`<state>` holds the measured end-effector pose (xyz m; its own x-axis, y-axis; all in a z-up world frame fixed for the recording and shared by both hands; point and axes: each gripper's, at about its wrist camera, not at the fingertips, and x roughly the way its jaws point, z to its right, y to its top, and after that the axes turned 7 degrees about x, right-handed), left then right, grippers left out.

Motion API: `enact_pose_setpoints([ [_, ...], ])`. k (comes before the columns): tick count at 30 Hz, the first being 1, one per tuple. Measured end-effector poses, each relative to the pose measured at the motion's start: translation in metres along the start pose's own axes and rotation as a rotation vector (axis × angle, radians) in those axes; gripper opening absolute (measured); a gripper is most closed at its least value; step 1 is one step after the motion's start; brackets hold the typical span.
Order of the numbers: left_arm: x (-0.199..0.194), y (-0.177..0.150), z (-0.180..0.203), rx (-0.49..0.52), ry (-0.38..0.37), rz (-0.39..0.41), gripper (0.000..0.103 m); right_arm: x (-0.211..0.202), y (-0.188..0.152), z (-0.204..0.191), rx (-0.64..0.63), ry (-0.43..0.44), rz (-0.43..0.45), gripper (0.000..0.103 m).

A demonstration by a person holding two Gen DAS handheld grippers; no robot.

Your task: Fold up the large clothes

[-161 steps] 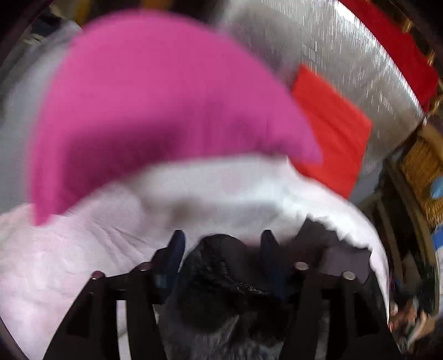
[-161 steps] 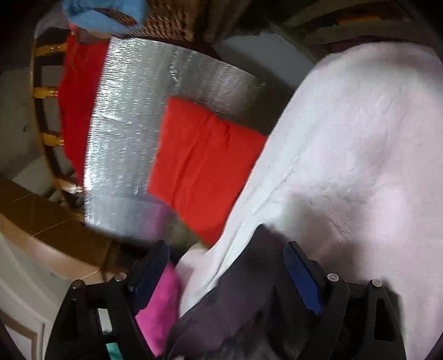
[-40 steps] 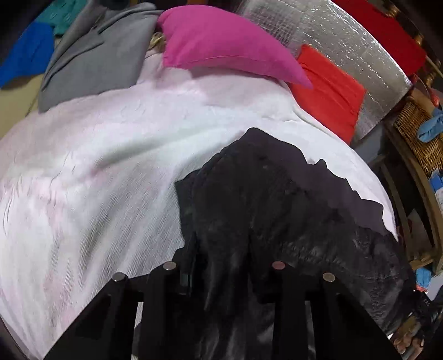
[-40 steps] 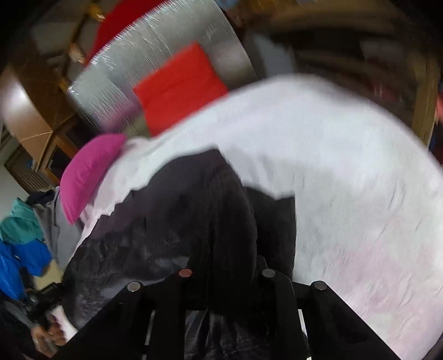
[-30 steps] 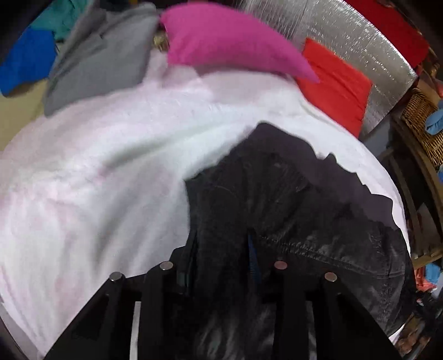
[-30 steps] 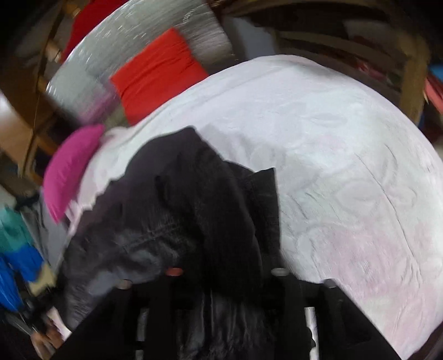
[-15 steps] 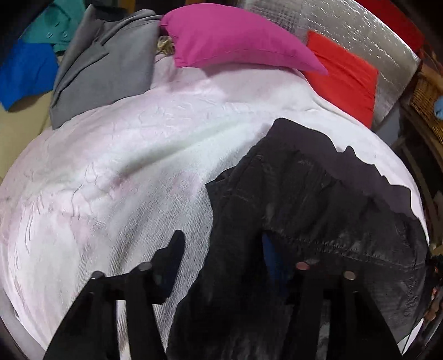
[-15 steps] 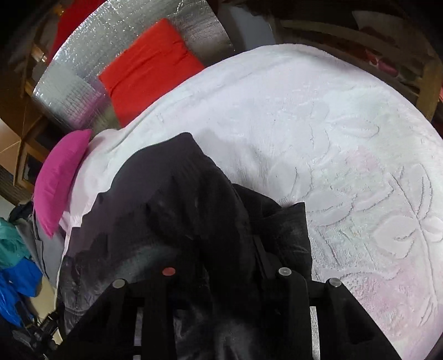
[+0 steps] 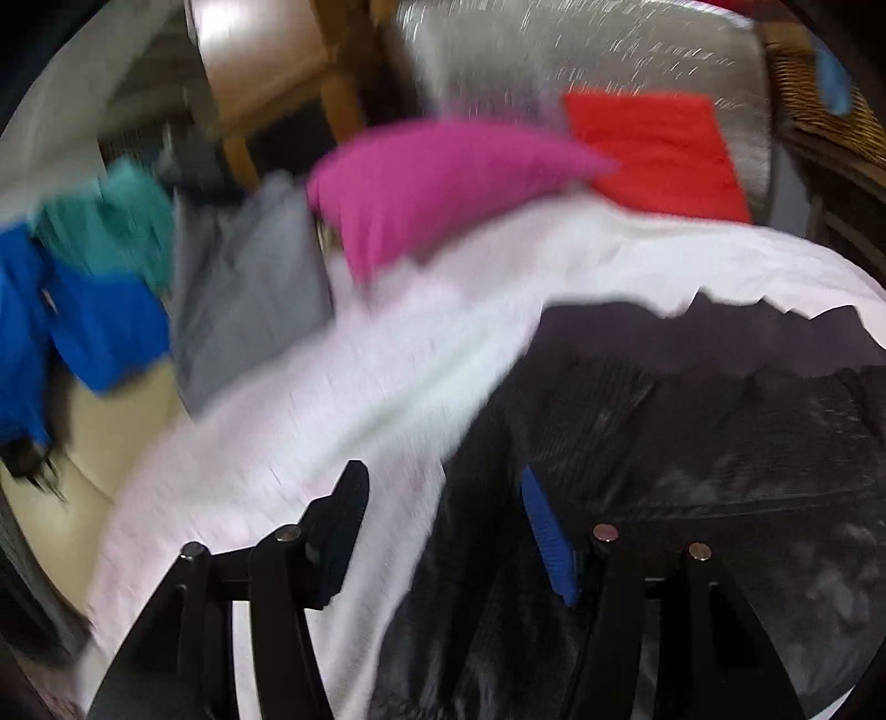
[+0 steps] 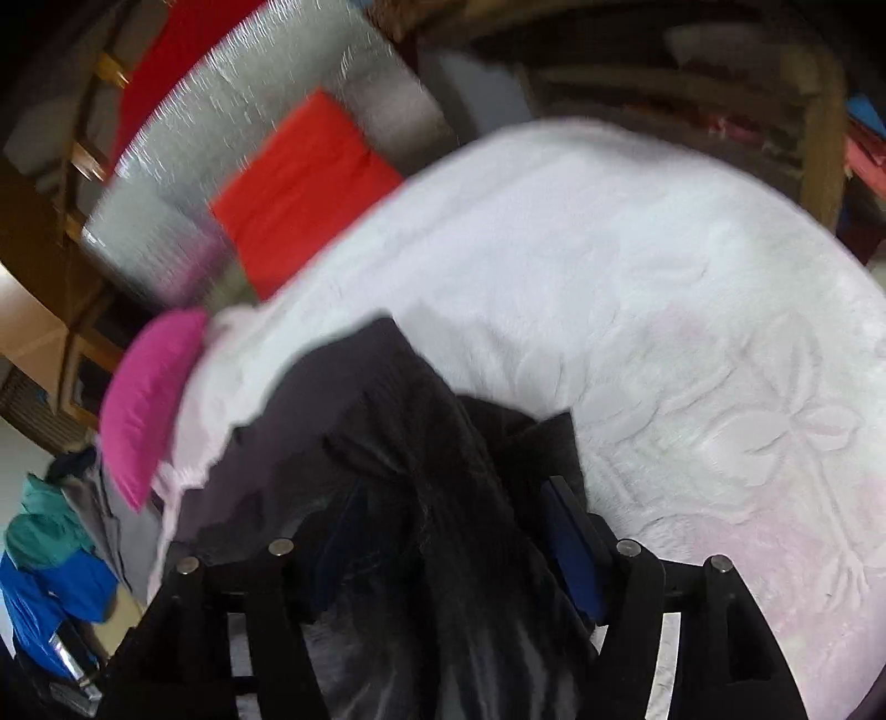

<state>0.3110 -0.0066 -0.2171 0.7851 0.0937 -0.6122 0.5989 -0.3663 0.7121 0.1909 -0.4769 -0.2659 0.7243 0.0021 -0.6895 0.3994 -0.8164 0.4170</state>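
Observation:
A dark, black-grey garment (image 9: 692,443) lies crumpled on the white blanket (image 9: 332,415) of a bed. My left gripper (image 9: 441,471) hovers over the garment's left edge. Its jaws are opening; blanket and the garment's hem show between them, and neither pad presses on cloth. In the right wrist view a raised ridge of the same garment (image 10: 387,443) runs up between the fingers of my right gripper (image 10: 454,487). Those jaws are opening too, and the blue pad (image 10: 573,543) stands clear beside the fabric. Both views are blurred.
A pink pillow (image 9: 443,177) and a red cushion (image 9: 659,149) lie at the head of the bed against a silver foil mat (image 9: 554,50). Grey (image 9: 243,299), blue (image 9: 99,321) and teal (image 9: 122,227) clothes are piled at the left. A wicker basket (image 9: 819,99) stands far right.
Both grippers were shut on the dark garment a second ago and now stand spread apart. The left view has swung left, bringing the clothes pile into sight.

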Motion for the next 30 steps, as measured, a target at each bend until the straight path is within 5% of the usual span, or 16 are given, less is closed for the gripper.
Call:
enact_pose_setpoints([
  [2, -0.016, 0.0, 0.001, 0.002, 0.0, 0.037, 0.059, -0.021, -0.005, -0.004, -0.044, 0.019, 0.061, 0.068],
  [6, -0.044, -0.002, 0.005, -0.015, -0.032, 0.092, 0.06, -0.044, -0.02, -0.029, -0.198, 0.054, 0.107, 0.041],
  [13, -0.057, -0.002, 0.017, 0.009, -0.049, 0.138, 0.064, -0.034, -0.054, -0.046, -0.289, 0.048, 0.01, 0.041],
  [18, -0.054, -0.001, 0.021, 0.018, -0.044, 0.131, 0.064, 0.019, -0.061, -0.035, -0.269, -0.093, -0.181, 0.041],
  [26, -0.051, -0.002, 0.021, 0.019, -0.034, 0.12, 0.064, -0.017, -0.059, -0.053, -0.299, 0.089, -0.084, 0.041],
  [30, -0.048, -0.003, 0.025, 0.029, -0.037, 0.109, 0.064, 0.006, -0.075, -0.066, -0.38, 0.029, -0.163, 0.041],
])
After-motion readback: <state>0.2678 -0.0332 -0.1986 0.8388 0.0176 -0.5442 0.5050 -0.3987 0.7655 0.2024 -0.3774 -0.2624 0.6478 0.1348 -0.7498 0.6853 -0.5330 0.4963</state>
